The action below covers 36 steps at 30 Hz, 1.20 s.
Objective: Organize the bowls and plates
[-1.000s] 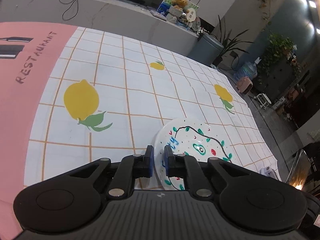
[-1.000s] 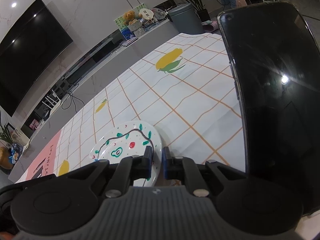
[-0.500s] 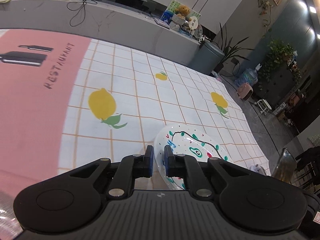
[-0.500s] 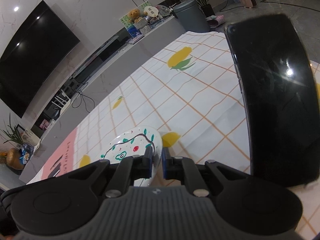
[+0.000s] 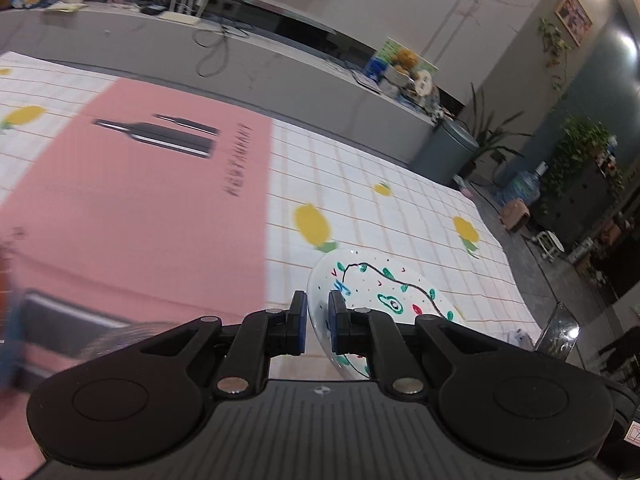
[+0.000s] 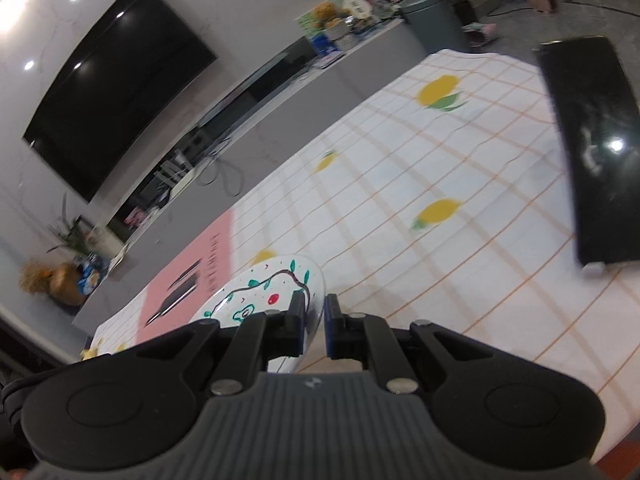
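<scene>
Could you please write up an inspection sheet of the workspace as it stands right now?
Surface: lemon-print tablecloth with a pink placemat.
Job's things: one painted plate, lifted off the cloth, held at opposite rims.
Clutter: dark phone propped upright on the cloth.
Grippers: left gripper and right gripper both shut on the plate.
Cables: loose cable on the grey counter behind.
Surroundings: wall TV, bin, potted plants.
</scene>
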### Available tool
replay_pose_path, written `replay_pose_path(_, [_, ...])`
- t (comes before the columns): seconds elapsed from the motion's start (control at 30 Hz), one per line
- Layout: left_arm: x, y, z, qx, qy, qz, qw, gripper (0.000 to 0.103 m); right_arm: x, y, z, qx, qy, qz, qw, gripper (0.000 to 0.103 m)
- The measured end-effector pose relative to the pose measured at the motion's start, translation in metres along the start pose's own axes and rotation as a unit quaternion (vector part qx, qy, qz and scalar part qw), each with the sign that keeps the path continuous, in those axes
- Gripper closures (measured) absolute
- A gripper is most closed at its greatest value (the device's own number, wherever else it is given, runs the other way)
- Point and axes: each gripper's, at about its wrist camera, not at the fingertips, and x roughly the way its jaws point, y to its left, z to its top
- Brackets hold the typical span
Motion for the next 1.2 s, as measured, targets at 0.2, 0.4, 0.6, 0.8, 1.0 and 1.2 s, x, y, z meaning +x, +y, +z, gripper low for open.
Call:
replay_pose_path(0.2, [-0.042, 0.030, -0.005, -0.009, -0.024, 0.021, 0.9995, 0.091, -0.009, 0.034, -0.023, -0.030, 0.019, 0.028, 0.999, 0.095])
replay_pose_path(0.4, [-0.071, 0.060, -0.022, -0.023, -0.029, 0.046, 0.9982, 0.091, -0.009, 0.065, -0.049, -0.067, 0.045, 0.040, 0.996, 0.095])
replay_pose_path(0.6, [-0.076, 0.073, -0.037, -0.028, -0.024, 0.069, 0.9969, 0.091, -0.002, 0.079, -0.072, -0.096, 0.068, 0.030, 0.993, 0.095])
replay_pose_path(0.8, [-0.068, 0.085, -0.045, -0.035, -0.011, 0.077, 0.9963, 0.091, 0.004, 0.081, -0.083, -0.110, 0.081, 0.014, 0.991, 0.095])
replay_pose_path(1.0, [-0.057, 0.095, -0.052, -0.035, 0.002, 0.095, 0.9949, 0.091, 0.017, 0.083, -0.092, -0.130, 0.094, -0.001, 0.987, 0.095])
replay_pose_path(1.2, [-0.051, 0.096, -0.057, -0.025, 0.008, 0.109, 0.9936, 0.091, 0.029, 0.084, -0.098, -0.141, 0.107, -0.013, 0.984, 0.094])
